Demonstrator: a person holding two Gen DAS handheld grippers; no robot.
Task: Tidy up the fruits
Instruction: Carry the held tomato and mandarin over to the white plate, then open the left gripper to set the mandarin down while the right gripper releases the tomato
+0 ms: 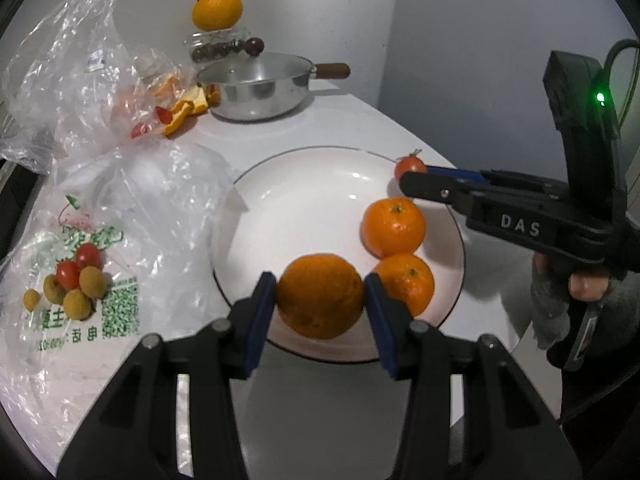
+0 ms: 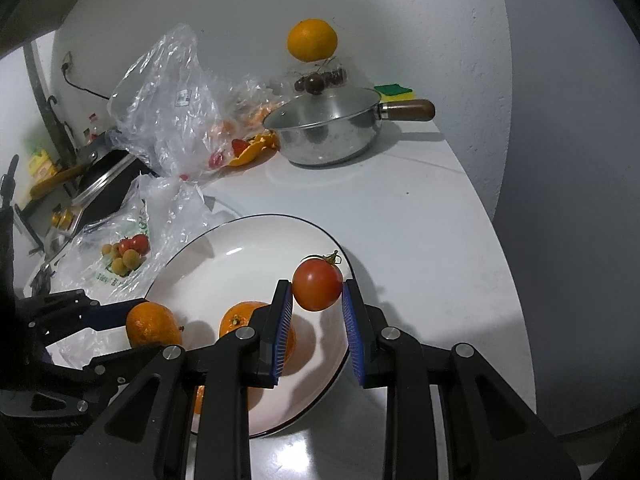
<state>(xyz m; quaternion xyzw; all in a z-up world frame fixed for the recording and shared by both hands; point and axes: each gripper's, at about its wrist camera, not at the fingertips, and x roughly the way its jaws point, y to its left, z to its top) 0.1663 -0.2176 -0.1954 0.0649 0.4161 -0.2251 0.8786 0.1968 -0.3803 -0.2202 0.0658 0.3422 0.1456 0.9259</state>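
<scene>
My left hand-held gripper (image 1: 320,294) pinching an orange (image 1: 321,296) over the plate (image 1: 280,208), my right hand-held gripper (image 2: 317,294), lettered "DAS", clamping a tomato (image 2: 317,286), printed bag (image 1: 80,280) on bench (image 2: 420,220).

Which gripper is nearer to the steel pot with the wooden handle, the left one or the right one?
Right, slightly. The right gripper holds a tomato over the plate's far rim, toward the pot. The left gripper holds an orange at the near rim.

"DAS" is printed on the right gripper (image 1: 404,184).
</scene>
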